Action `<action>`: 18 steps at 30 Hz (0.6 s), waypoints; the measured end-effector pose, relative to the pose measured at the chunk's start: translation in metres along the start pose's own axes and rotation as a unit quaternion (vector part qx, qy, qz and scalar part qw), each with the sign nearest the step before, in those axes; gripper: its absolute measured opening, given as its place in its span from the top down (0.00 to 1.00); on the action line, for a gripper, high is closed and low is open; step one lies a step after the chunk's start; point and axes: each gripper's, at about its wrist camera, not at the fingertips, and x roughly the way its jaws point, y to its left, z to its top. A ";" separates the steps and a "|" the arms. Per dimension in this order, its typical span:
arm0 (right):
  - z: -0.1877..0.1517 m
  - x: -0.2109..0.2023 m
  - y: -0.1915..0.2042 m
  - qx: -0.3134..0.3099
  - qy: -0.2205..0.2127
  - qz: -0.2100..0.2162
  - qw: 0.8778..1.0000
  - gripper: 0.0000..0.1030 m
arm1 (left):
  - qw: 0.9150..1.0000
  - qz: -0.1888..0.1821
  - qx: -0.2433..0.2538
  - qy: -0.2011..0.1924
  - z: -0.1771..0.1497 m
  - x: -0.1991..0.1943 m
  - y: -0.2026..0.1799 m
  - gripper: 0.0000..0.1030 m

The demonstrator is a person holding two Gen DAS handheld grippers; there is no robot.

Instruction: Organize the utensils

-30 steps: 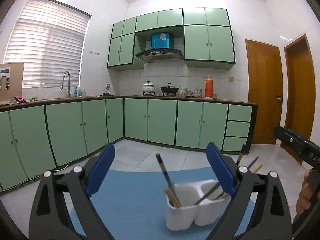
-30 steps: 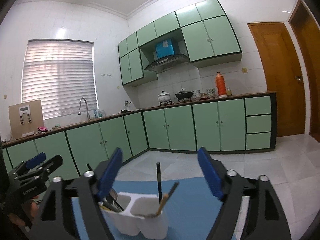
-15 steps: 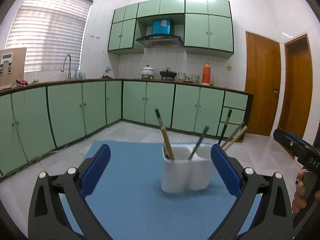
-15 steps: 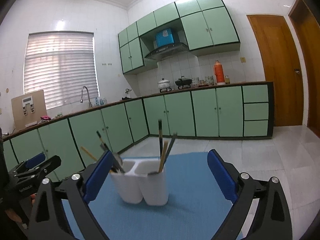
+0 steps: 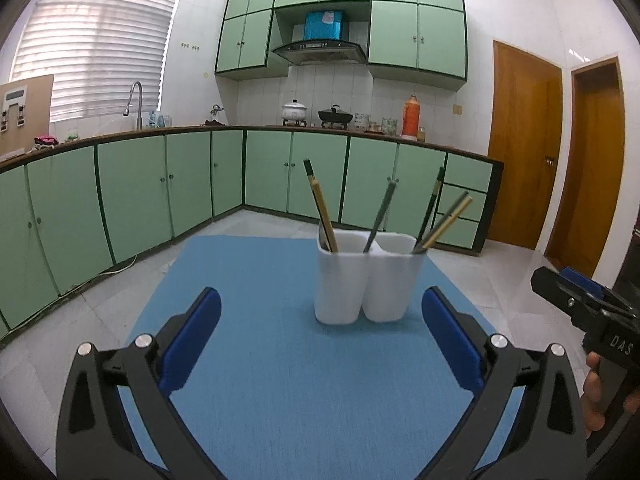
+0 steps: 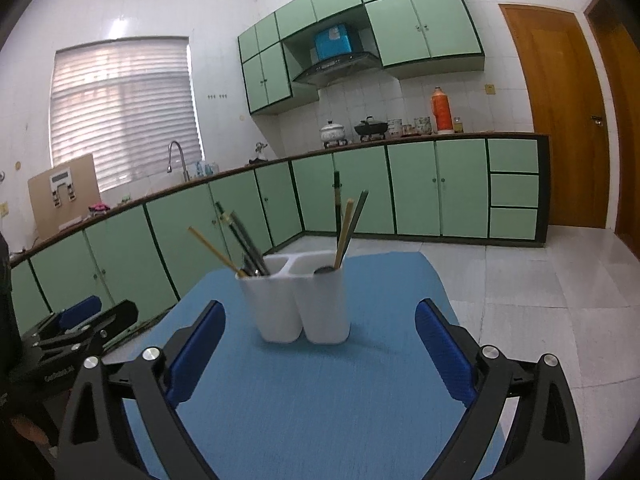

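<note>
Left gripper (image 5: 320, 336) and right gripper (image 6: 320, 340) angled slightly downward, jaws spread wide, empty. Smooth white twin-cup holder (image 5: 366, 280) held slim chopsticks (image 5: 320, 208) on woven blue mat (image 5: 280, 380).

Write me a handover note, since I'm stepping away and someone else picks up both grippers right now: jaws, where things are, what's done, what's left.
Left gripper: jaws wide open, nothing between them, hanging over the blue mat short of the holder.
Right gripper: also wide open and empty, facing the holder from the other side.
White two-cup holder stands upright on the mat. Chopsticks lean in both cups, along with what looks like a spoon.
Done: every utensil in view is already in the holder; none lies loose on the mat.
Left: possibly sorting by type between the cups; the pictures do not settle it.
</note>
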 end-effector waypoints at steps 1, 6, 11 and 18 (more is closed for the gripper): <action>-0.002 -0.002 0.002 -0.002 0.003 -0.002 1.000 0.09 | 1.000 0.000 0.002 0.001 -0.002 -0.003 -0.001 0.05; -0.010 -0.021 0.011 -0.005 0.013 -0.003 1.000 0.09 | 1.000 0.000 0.004 0.004 -0.009 -0.020 -0.003 0.05; -0.008 -0.038 0.018 -0.008 0.021 -0.005 1.000 0.09 | 1.000 0.001 0.012 0.002 -0.011 -0.037 -0.008 0.05; -0.009 -0.056 0.025 -0.015 0.031 -0.005 0.999 0.09 | 1.000 0.002 0.016 0.009 -0.009 -0.054 -0.013 0.05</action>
